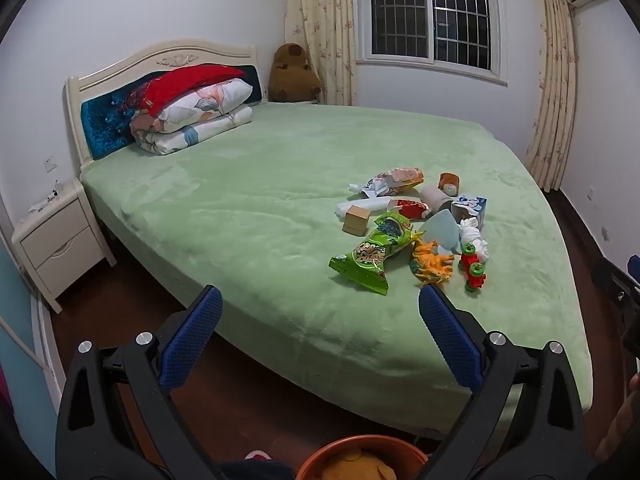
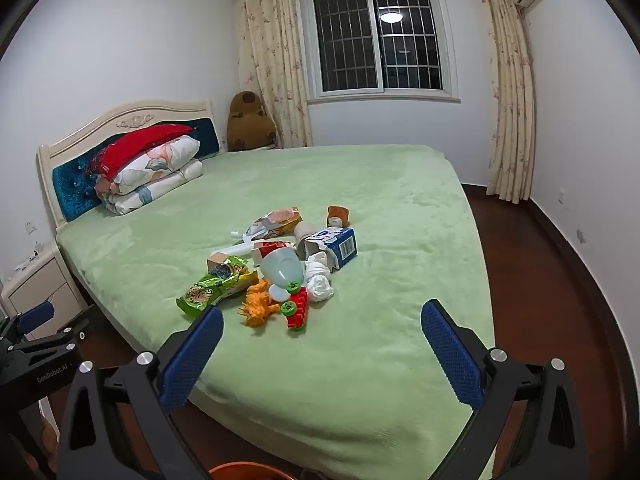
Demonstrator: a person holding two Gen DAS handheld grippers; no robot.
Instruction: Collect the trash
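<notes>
A heap of litter and toys lies on the green bed (image 1: pixel 248 216) (image 2: pixel 400 208). In it are a green snack bag (image 1: pixel 370 254) (image 2: pixel 218 286), a torn blue-and-white carton (image 1: pixel 470 207) (image 2: pixel 334 248), crumpled white tissue (image 1: pixel 474 238) (image 2: pixel 320 282), an orange wrapper (image 1: pixel 396 180) (image 2: pixel 278 220), a small brown box (image 1: pixel 356 220), a pale blue cup (image 2: pixel 282 268), an orange toy dinosaur (image 1: pixel 434 264) (image 2: pixel 258 306) and a red toy with green wheels (image 1: pixel 472 268) (image 2: pixel 298 308). My left gripper (image 1: pixel 320 300) and right gripper (image 2: pixel 322 314) both stand open and empty, short of the heap. An orange bin (image 1: pixel 360 458) (image 2: pixel 248 472) sits below them.
Pillows (image 1: pixel 192 108) are stacked at the headboard, with a brown plush toy (image 1: pixel 292 74) in the corner. A cream nightstand (image 1: pixel 56 240) stands left of the bed. Dark wood floor (image 2: pixel 540 264) runs along the bed's right side, under a curtained window (image 2: pixel 380 36).
</notes>
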